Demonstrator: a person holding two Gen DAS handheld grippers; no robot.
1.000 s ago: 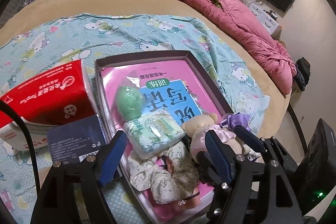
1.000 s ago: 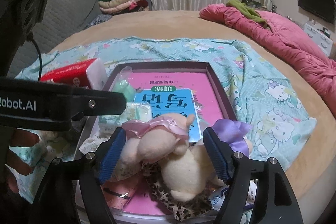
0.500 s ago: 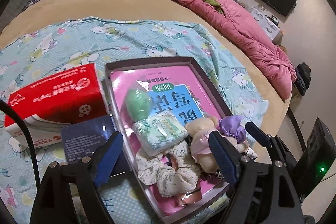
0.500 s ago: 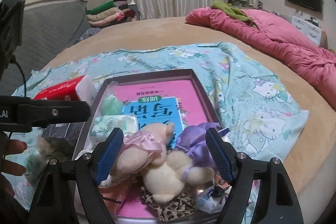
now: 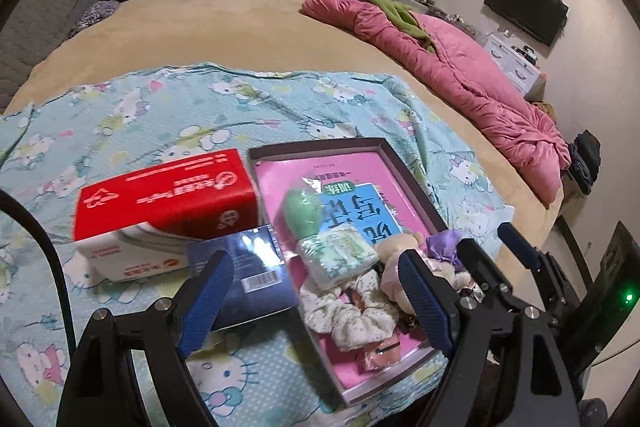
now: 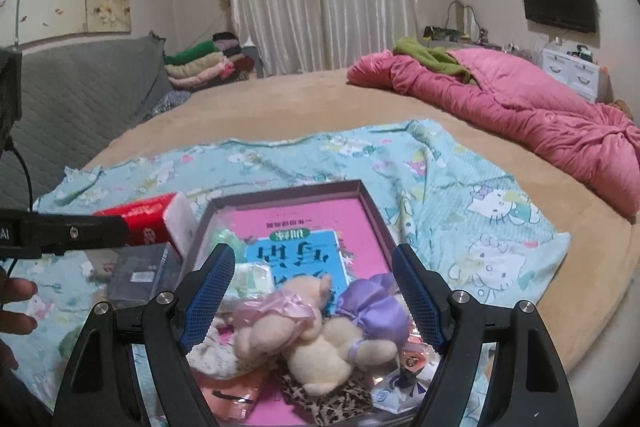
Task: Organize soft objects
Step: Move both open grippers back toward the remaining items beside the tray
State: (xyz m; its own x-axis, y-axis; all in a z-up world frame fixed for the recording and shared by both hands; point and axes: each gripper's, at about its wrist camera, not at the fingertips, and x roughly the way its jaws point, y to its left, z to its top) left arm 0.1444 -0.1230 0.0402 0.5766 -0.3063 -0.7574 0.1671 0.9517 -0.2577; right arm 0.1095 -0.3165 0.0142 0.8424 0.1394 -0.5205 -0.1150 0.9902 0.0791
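On the bed, the tray [image 5: 412,183] holds the soft toys [image 6: 320,327], a scrunchie [image 5: 352,311] and a tissue pack [image 5: 340,255], all heaped at its 6 o'clock end. Both the left gripper [image 5: 316,303] and right gripper [image 6: 312,291] have just been opening, with nothing pinched. I think a low gripper could bump the heap and spill toys over the edge.

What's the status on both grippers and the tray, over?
Left gripper open, empty, jaws just opening. Right gripper open, empty, above plush toys. Tray holds toys, scrunchie, tissue pack. Nothing blocking.
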